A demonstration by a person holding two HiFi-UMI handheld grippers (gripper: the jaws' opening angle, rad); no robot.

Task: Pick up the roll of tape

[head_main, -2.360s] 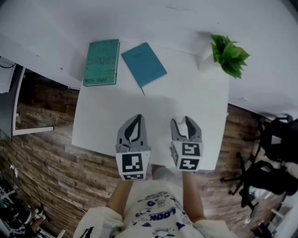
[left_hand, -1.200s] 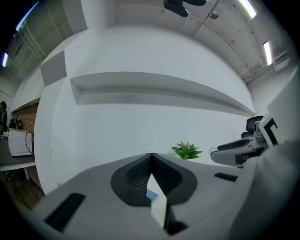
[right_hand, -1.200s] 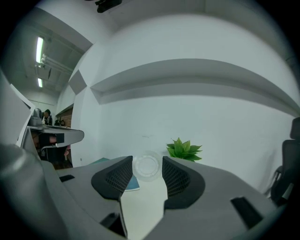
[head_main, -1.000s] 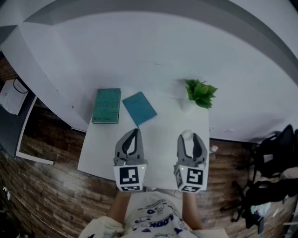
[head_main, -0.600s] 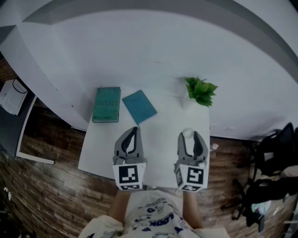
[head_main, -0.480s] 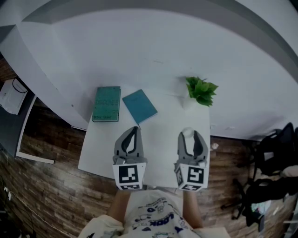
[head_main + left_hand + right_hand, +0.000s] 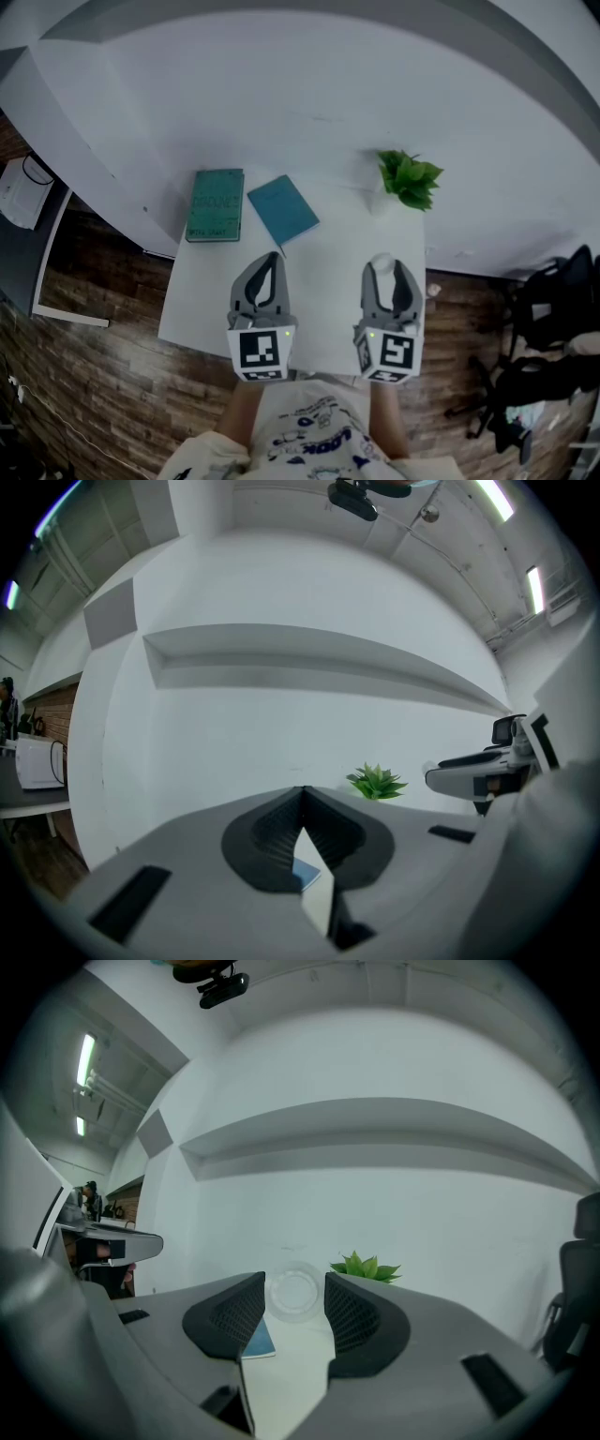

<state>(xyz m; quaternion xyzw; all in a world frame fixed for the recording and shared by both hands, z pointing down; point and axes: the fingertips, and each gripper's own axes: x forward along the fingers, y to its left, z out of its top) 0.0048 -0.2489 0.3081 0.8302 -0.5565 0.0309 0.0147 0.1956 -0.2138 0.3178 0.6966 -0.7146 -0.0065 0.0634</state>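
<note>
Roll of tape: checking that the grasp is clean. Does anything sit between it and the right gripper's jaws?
Nothing visible does. The right gripper is shut directly on the roll of tape, one jaw on each side. The plant and blue notebook lie beyond it.

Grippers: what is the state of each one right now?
Left gripper: closed, holding nothing.
Right gripper: closed on the roll of tape.
</note>
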